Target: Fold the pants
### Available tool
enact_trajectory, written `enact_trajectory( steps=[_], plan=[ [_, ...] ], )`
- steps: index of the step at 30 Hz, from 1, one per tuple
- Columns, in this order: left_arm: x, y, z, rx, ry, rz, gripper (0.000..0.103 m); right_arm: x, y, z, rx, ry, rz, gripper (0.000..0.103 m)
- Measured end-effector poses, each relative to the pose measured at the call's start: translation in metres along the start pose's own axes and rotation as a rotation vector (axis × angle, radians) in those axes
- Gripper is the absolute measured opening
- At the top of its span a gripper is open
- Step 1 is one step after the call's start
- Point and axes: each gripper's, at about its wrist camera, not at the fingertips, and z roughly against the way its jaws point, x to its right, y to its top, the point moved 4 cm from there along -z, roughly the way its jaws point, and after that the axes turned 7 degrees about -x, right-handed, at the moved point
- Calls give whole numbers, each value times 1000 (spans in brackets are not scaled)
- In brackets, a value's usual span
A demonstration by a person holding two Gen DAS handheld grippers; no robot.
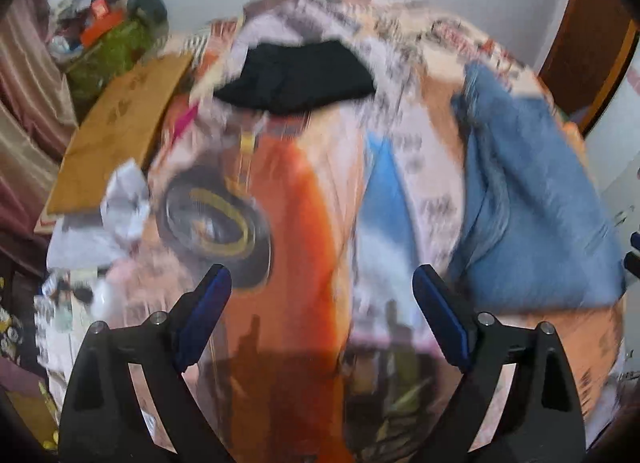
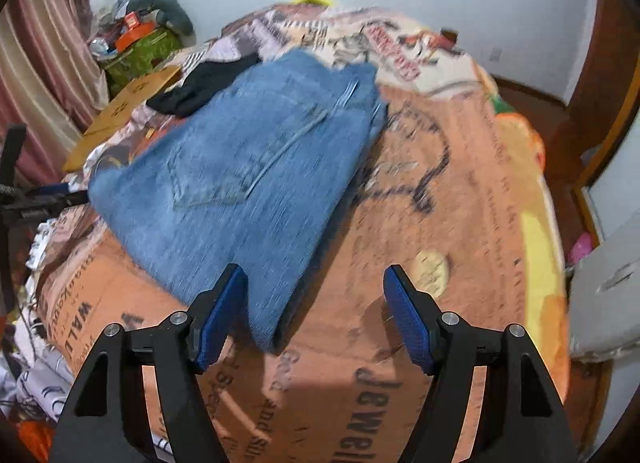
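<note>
Both grippers hang over the bed, and both are empty: the left gripper (image 1: 322, 283) has its blue pads spread wide with nothing between them, and the right gripper (image 2: 316, 283) is just as wide apart, gripping nothing. The jeans (image 2: 248, 167) lie folded on the bedspread (image 2: 452, 191), a back pocket facing up, running from about 7 o'clock up to 1 o'clock in the right view, the near corner just ahead of the right gripper's left pad; whether it touches is hard to say. From the left wrist the jeans (image 1: 532, 199) sit out at 3 o'clock, well clear of that gripper, and the picture is badly smeared. A black garment (image 1: 296, 77) lies at 12 o'clock in the left view; in the right view it peeks out at 10 o'clock, touching the far end of the jeans. Now the writing: the bedspread is printed like old newspaper, and in the right view "Jewel" reads near 6 o'clock, "WALL" at 8 o'clock, with red lettering at 1 o'clock too blurred to read. A cardboard sheet (image 2: 128, 111) lies at the bed's left edge at 10 o'clock, carrying dark marks I cannot make out. Beyond it, a green bag (image 2: 138, 53) piled with clutter stands by the curtain (image 2: 48, 59).
</note>
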Motion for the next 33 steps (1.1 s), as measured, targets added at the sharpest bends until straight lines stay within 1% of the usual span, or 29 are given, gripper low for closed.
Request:
enact_trajectory(
  steps=[2,6,9,10,11,13,15,17,20,22,26,27,28,30,33],
  plan=[
    [10,23,12,47,-12,-25,93,9,14,8,38,1,-15,68],
    [39,62,20,94,-56,-79,93,28,45,8,87,-9,-49,68],
    [66,89,12,96,-86,-136,93,38,70,-2,94,11,-48,60],
    [77,98,7,94,-90,-164,93,41,78,-8,90,16,-49,60],
    [87,104,1,91,-87,-191,93,45,87,-15,88,20,-50,59],
    [104,114,-9,84,-76,-238,93,51,101,-30,72,26,-52,52],
    [121,122,-22,72,-70,-289,93,58,112,-44,52,42,-59,49],
    [134,126,-34,50,-73,-319,93,61,123,-61,27,64,-65,49],
    [148,125,-51,20,-98,-353,93,63,138,-87,-5,72,-52,48],
    [155,121,-66,-1,-96,-371,93,63,148,-101,-14,74,-41,41],
    [157,112,-85,-31,-113,-367,95,71,161,-120,-16,103,-70,35],
    [155,111,-87,-31,-125,-348,96,72,164,-124,-19,124,-80,29],
    [152,111,-88,-35,-136,-333,97,73,165,-127,-20,146,-92,19],
    [149,112,-92,-53,-163,-311,98,72,165,-128,-11,157,-98,18],
    [145,111,-95,-65,-178,-285,101,69,165,-122,21,142,-73,11]
  ],
)
